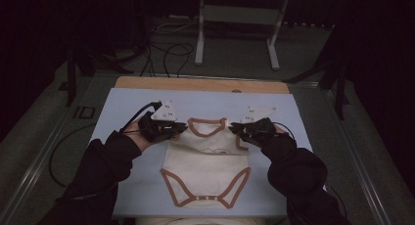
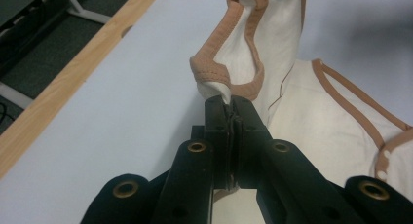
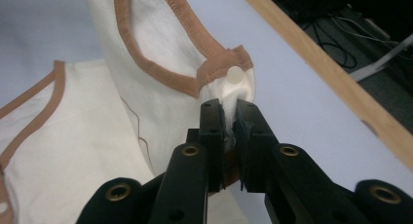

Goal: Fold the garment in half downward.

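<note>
- On the pale blue tabletop (image 1: 127, 186), centre: cream baby bodysuit (image 1: 205, 166) w/ brown trim, snap end nearest the person lying flat, shoulder end lifted a bit off the surface.
- Left shoulder tab (image 2: 219, 78) is pinched in the left hand-held gripper (image 1: 180, 127); jaws clamped tight on a small tuft of fabric, per the left gripper view.
- Right shoulder tab w/ white snap (image 3: 234, 74) sits just beyond the right hand-held gripper (image 1: 236, 128); jaws nearly together, cloth bunched between them.
- Step in hand, as I read it: spreading/laying the garment out flat by both shoulders.
- To do it well: keep both grips level & pull apart evenly so the neckline goes taut w/o twisting.
- Bites are thin, so tug gently or a tab could slip out.
- Lower shoulders last, letting the body settle smooth first; watch for a fold under the back panel.
- Beyond the blue sheet: wooden edge (image 1: 200, 84), then dark floor w/ cables (image 1: 169, 51) and a metal stand (image 1: 235, 19).
</note>
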